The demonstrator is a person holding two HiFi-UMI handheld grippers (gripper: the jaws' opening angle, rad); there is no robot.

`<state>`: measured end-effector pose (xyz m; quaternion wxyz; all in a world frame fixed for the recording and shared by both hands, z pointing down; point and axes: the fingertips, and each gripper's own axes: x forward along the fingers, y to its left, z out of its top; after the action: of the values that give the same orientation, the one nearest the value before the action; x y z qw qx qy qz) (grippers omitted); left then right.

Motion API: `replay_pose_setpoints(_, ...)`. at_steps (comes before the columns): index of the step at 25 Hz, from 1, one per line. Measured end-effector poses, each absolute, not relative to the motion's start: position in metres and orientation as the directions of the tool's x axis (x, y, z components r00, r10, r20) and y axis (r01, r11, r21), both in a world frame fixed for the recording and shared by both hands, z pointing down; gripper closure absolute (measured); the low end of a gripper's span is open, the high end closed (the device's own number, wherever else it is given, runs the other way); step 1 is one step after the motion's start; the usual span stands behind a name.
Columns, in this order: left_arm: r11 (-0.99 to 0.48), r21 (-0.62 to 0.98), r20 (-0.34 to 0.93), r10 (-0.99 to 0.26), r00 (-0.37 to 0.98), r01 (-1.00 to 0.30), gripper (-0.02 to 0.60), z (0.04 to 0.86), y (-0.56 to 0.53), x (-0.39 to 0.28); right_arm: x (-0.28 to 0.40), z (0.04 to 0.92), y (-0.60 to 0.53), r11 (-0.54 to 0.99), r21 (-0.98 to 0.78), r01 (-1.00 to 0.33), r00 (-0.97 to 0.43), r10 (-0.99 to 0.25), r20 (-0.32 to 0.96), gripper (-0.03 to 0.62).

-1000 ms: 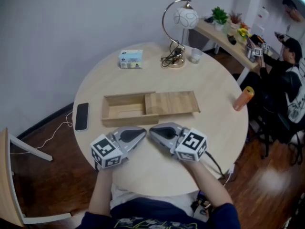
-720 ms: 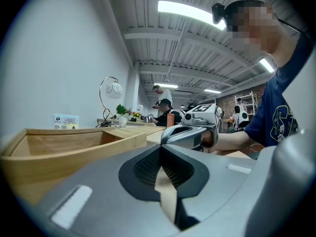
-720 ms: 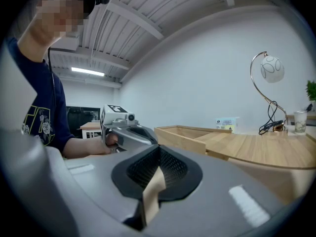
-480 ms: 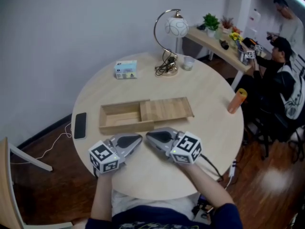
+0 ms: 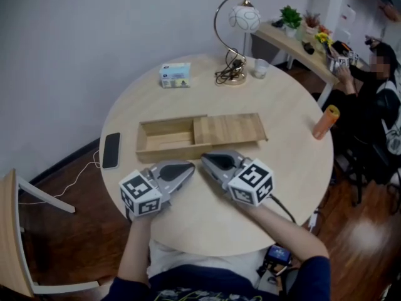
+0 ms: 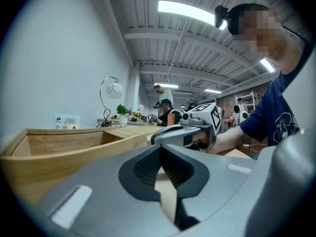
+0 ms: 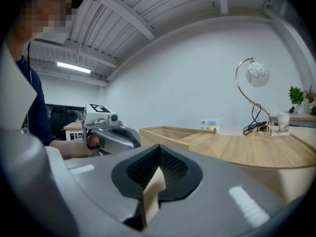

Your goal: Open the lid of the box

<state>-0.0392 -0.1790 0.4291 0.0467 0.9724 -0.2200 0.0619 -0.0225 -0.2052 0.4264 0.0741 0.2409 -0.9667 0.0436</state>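
A shallow wooden box (image 5: 164, 139) lies across the middle of the round table (image 5: 294, 168). Its sliding lid (image 5: 229, 129) is drawn to the right, leaving the left half of the box uncovered and empty. My left gripper (image 5: 190, 167) and right gripper (image 5: 204, 158) rest side by side on the table just in front of the box, tips almost meeting, both shut and holding nothing. From the left gripper view the box (image 6: 64, 147) is at the left and the right gripper (image 6: 170, 130) is ahead. The right gripper view has the box (image 7: 207, 142) ahead at the right.
A black phone (image 5: 111, 150) lies left of the box. At the far side stand a small blue-white carton (image 5: 175, 76), a curved desk lamp (image 5: 235, 36) and a cup (image 5: 259, 69). An orange bottle (image 5: 326, 122) stands at the right edge. People sit at a shelf beyond.
The head camera has swayed, so the whole scene shifts in the picture. Both grippers stay shut in front of the box, and the lid sits where it was.
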Motion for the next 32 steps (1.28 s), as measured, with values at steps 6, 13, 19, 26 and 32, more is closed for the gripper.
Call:
replay_pose_setpoints(6, -0.888, 0.067, 0.144, -0.444, 0.885, -0.456, 0.578, 0.429, -0.178, -0.04, -0.028, 0.422, -0.192, 0.907, -0.058, -0.417, -0.902, -0.406, 0.147, 0.599)
replay_pose_setpoints(13, -0.862, 0.063, 0.144, -0.491, 0.859, -0.503, 0.578, 0.428, -0.184, -0.049, -0.029, 0.422, -0.194, 0.909, -0.055, -0.412, -0.904, -0.401, 0.147, 0.599)
replay_pose_setpoints(19, -0.878, 0.066, 0.144, -0.462, 0.875, -0.474, 0.578, 0.43, -0.179, -0.045, -0.034, 0.425, -0.187, 0.928, -0.059, -0.368, -0.922, -0.356, 0.154, 0.599)
replay_pose_setpoints(26, -0.885, 0.064, 0.144, -0.448, 0.882, -0.461, 0.578, 0.428, -0.177, -0.044, -0.035, 0.426, -0.188, 0.926, -0.06, -0.371, -0.919, -0.358, 0.165, 0.599)
replay_pose_setpoints(32, -0.883, 0.062, 0.146, -0.453, 0.879, -0.465, 0.578, 0.429, -0.176, -0.046, -0.036, 0.426, -0.191, 0.919, -0.062, -0.388, -0.912, -0.374, 0.167, 0.599)
